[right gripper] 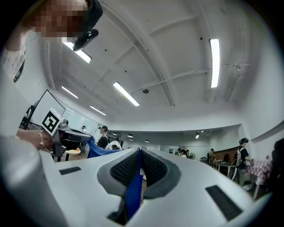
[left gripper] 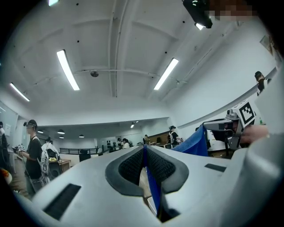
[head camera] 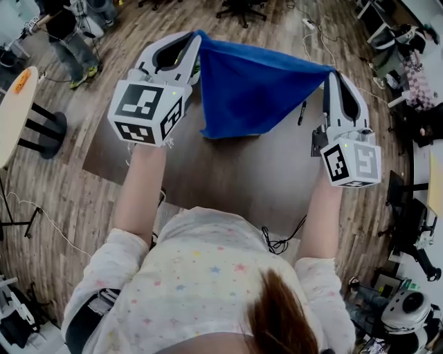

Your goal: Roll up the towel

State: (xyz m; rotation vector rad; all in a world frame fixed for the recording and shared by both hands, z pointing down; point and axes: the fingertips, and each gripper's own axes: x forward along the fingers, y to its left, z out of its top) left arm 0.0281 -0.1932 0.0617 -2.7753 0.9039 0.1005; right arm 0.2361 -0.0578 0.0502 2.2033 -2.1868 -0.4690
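Observation:
A blue towel point(head camera: 252, 90) hangs in the air above the table, stretched between my two grippers. The left gripper point(head camera: 198, 36) is shut on its left top corner, and a thin blue edge of the towel point(left gripper: 153, 188) runs between the dark pads in the left gripper view. At the right, my right gripper point(head camera: 331, 72) is shut on the other top corner; blue cloth point(right gripper: 132, 195) is pinched between its pads. Each gripper view also catches the far gripper with the blue cloth leading to it. The towel sags into a point at its lower left.
A brown table point(head camera: 235, 173) lies below the towel, with a black pen point(head camera: 302, 113) near its right side. A round table point(head camera: 14, 110) stands at the left. Office chairs point(head camera: 242, 10) and a standing person point(head camera: 69, 38) are on the wooden floor beyond.

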